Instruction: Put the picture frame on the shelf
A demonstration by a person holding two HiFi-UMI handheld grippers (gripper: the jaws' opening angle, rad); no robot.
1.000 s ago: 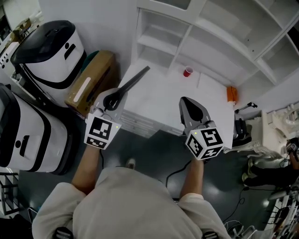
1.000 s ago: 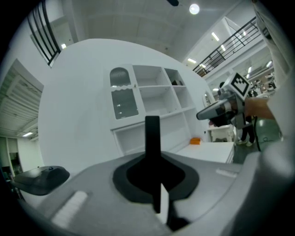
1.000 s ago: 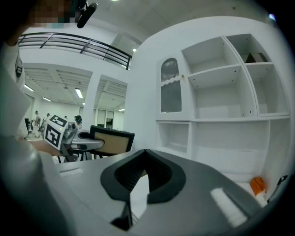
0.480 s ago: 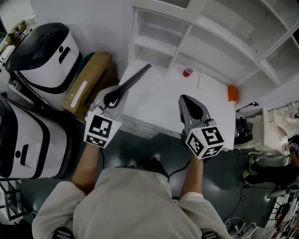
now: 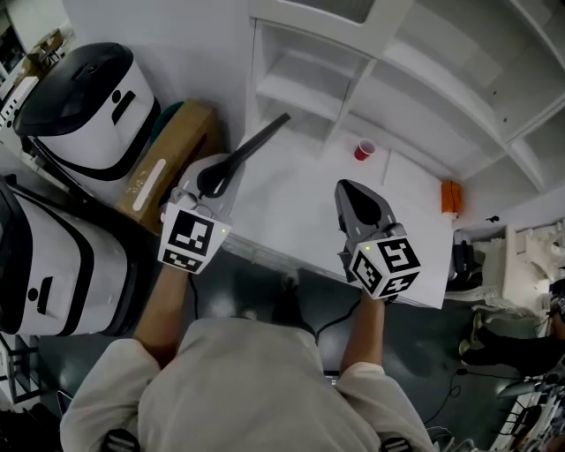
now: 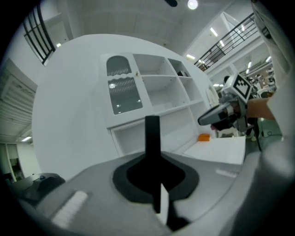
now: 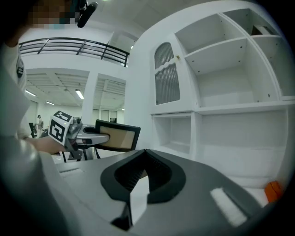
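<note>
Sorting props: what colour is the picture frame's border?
Black; the picture frame shows best in the right gripper view.

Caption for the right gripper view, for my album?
Left gripper holding a picture frame, white shelves ahead.

White wall (image 5: 177, 44) behind a tall white shelf unit (image 5: 371, 53) w/ open compartments; in the left gripper view, an arched door w/ ribbed panel (image 6: 123, 90) sits at its upper left. White table (image 5: 291, 190) stands against the unit's foot. Floor (image 5: 221, 291) dark grey & glossy, black cables (image 5: 446, 388) trailing at right. Left of table: cardboard box (image 5: 172, 154) by the wall, then two big white-and-black machines (image 5: 88, 106). Ceiling high, white, w/ round lamp (image 6: 192, 4) & strip lights; black balcony railing (image 7: 69, 46) up above
</note>
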